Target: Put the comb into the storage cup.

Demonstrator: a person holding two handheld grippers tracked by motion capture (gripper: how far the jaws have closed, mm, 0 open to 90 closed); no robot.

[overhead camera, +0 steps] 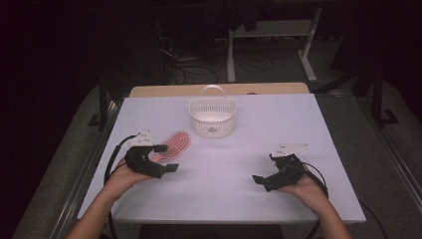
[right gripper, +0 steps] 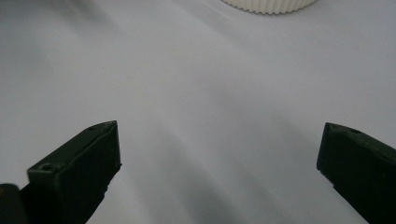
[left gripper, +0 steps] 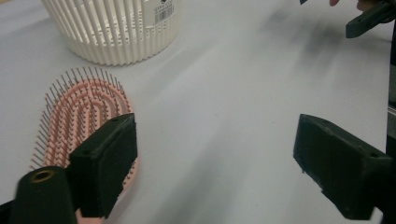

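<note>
Left claw (overhead camera: 165,158): you held it at lower left of the high view, jaws spread wide, gripping nothing.
Right claw (overhead camera: 263,182): you held it at lower right, jaws parted and empty.
Hairbrush (overhead camera: 175,144): pink, bristles up, lay just beside your left claw.
Basket (overhead camera: 212,115): white, stood upper centre.
Surface (overhead camera: 224,164): white, carried both.
</note>
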